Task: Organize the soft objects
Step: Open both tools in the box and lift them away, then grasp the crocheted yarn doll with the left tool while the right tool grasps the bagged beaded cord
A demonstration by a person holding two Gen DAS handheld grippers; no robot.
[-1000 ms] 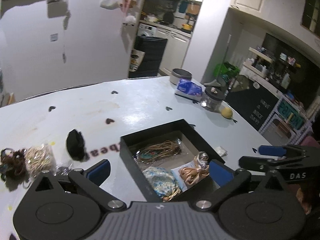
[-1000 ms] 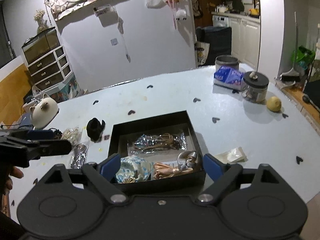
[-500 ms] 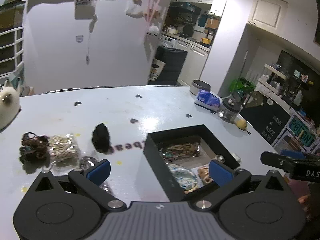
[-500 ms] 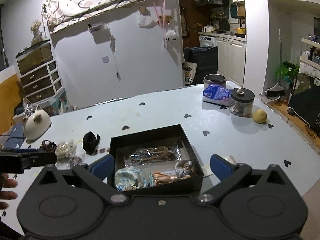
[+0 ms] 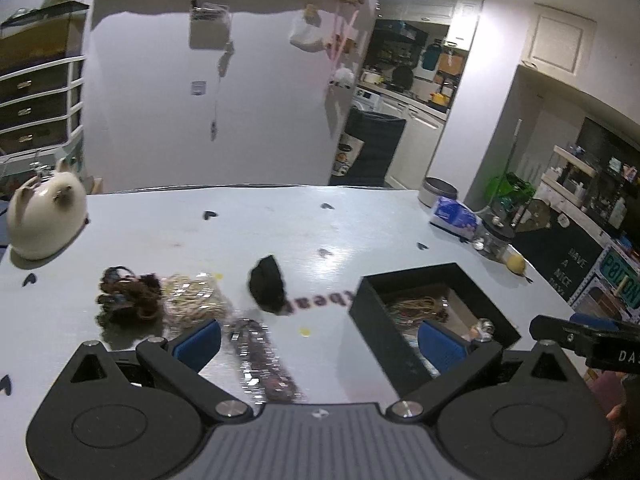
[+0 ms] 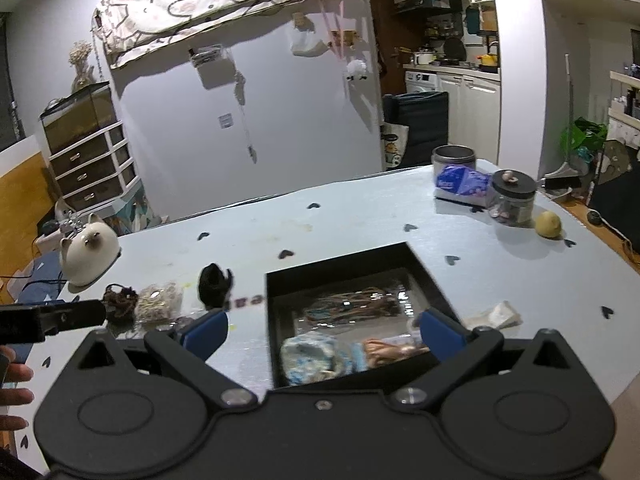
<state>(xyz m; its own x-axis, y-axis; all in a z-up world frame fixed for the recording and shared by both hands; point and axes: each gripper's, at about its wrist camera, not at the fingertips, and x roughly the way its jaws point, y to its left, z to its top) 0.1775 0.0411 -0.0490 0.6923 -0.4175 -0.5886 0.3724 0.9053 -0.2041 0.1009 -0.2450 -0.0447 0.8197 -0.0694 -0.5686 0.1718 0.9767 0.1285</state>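
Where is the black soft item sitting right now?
In both views the black soft item lies on the table, left of the black box, just right of the bagged beige bands.
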